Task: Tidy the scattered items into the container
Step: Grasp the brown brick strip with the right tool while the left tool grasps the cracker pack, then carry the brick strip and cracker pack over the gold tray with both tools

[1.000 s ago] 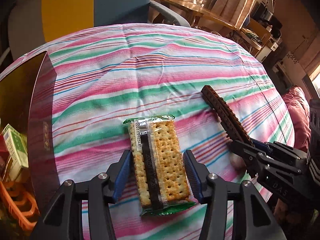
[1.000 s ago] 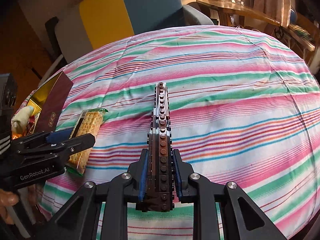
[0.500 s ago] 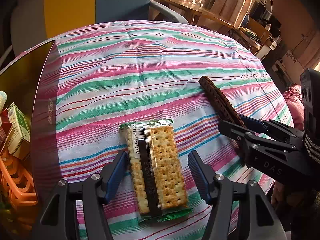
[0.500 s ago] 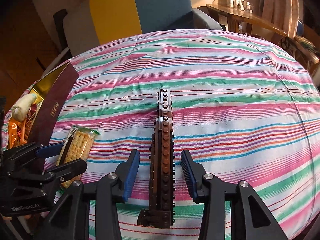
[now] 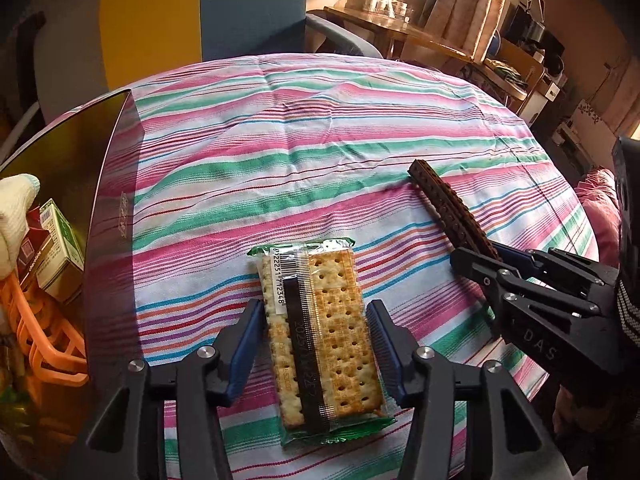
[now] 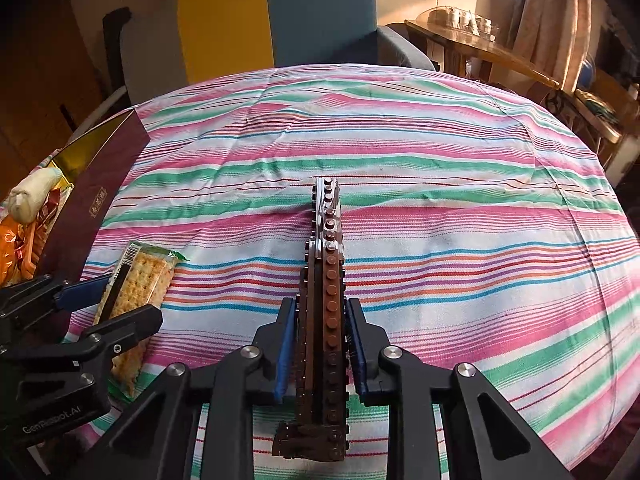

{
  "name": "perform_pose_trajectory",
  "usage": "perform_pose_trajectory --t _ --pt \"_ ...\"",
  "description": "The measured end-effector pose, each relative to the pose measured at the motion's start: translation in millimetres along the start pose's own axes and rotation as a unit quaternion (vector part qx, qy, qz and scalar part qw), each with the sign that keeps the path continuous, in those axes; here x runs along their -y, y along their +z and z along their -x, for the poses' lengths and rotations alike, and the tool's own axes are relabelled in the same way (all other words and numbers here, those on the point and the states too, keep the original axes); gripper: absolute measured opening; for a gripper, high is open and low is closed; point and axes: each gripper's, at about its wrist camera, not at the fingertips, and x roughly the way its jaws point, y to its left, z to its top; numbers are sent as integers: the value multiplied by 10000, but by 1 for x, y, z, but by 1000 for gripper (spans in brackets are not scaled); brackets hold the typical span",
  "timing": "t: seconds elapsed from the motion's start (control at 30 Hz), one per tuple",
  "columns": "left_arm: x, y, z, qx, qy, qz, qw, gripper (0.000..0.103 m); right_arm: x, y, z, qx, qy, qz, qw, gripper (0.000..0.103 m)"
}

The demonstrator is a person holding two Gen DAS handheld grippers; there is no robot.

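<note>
A clear packet of crackers point(image 5: 320, 320) lies on the striped tablecloth point(image 5: 320, 140). My left gripper point(image 5: 314, 308) straddles it, jaws closing, and the blue pads touch its long sides. In the right wrist view the same packet point(image 6: 136, 280) and left gripper point(image 6: 120, 300) sit at the lower left. A long brown brick bar point(image 6: 328, 240) points away from me, with my right gripper point(image 6: 321, 304) closing on its near end. The bar point(image 5: 444, 200) and right gripper point(image 5: 480, 254) also show at the right of the left wrist view. The container, a maroon box with a gold inside point(image 5: 112, 200), stands at the left.
The box holds a green carton point(image 5: 60, 240), a white rolled cloth point(image 5: 16, 208) and an orange plastic piece point(image 5: 48, 344). A yellow and blue chair point(image 5: 200, 8) stands behind the table. A wooden side table point(image 5: 400, 28) is at the far right. The round tabletop drops off at the right.
Half a second ago both grippers stood open around their items. Now both have closed again, the left on the cracker packet and the right on the brick bar.
</note>
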Motion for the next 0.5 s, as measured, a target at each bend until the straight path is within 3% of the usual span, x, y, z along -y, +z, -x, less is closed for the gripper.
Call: perform_pose_trajectory --t 0.37,0.5 --pt "-25 -10 58 646 -137 393 9970 53 -38 -6 31 322 322 95 9989 25" --pt "-41 -15 81 898 -28 538 9945 53 -62 -1 45 495 536 272 9970 25"
